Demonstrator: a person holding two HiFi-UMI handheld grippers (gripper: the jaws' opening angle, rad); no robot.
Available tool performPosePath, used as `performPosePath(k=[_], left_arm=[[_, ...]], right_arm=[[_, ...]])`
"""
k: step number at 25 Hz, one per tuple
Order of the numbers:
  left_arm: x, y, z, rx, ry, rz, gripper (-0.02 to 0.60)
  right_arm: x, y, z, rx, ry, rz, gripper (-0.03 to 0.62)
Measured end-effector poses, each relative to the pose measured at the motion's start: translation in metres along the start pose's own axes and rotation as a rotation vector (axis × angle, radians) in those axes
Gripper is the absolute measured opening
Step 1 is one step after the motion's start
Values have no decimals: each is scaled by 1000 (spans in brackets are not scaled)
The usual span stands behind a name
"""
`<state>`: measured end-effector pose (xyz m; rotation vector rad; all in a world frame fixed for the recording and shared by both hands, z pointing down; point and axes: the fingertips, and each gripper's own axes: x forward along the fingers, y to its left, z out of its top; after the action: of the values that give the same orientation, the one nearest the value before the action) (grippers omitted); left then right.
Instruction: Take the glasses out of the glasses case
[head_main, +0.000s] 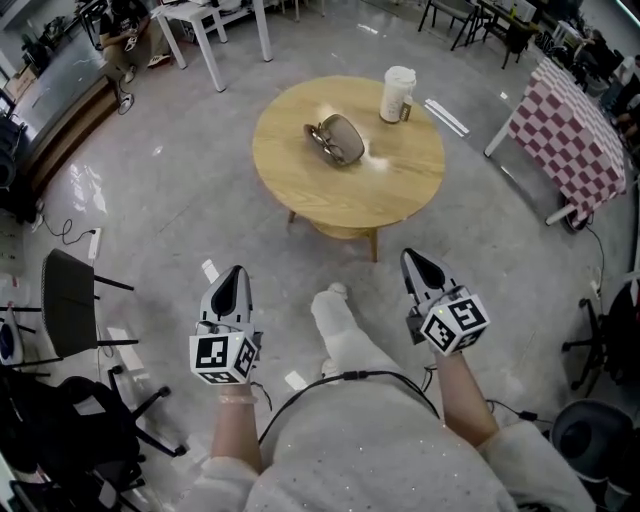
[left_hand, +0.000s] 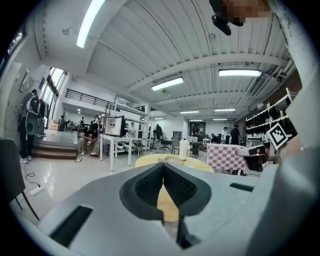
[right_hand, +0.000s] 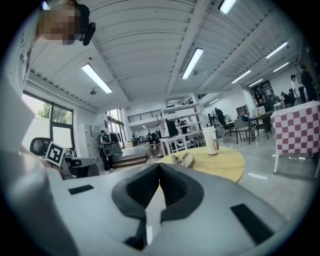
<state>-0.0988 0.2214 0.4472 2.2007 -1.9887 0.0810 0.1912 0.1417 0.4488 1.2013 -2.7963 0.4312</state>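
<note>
While left gripper (head_main: 237, 272) and right gripper (head_main: 413, 258) are pressed together empty, dark-framed glasses (head_main: 322, 137) in oval tan case (head_main: 345, 140) are judged fragile, best pinched at bridge.

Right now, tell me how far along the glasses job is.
Done: nothing visible; the glasses case lies on the round table, with the glasses at its left edge, apparently not lifted out. In hand: nothing; the left gripper and right gripper are both shut, empty and well short of the table. Left: reach the case, grip the glasses, take them out.
</note>
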Motion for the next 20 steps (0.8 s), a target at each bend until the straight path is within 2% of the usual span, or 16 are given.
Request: performPosePath(k=[8, 12, 16, 20], left_arm=[[54, 39, 13, 1, -3, 31, 5], [86, 41, 17, 13, 18, -1, 5], [116, 50, 22, -20, 20, -20, 5], [144, 51, 24, -17, 35, -42, 5]], right_arm=[[78, -12, 14, -4, 1, 51, 5], [104, -28, 9, 23, 39, 47, 5], [135, -38, 10, 29, 66, 56, 5], [159, -50, 12, 34, 89, 59, 5]])
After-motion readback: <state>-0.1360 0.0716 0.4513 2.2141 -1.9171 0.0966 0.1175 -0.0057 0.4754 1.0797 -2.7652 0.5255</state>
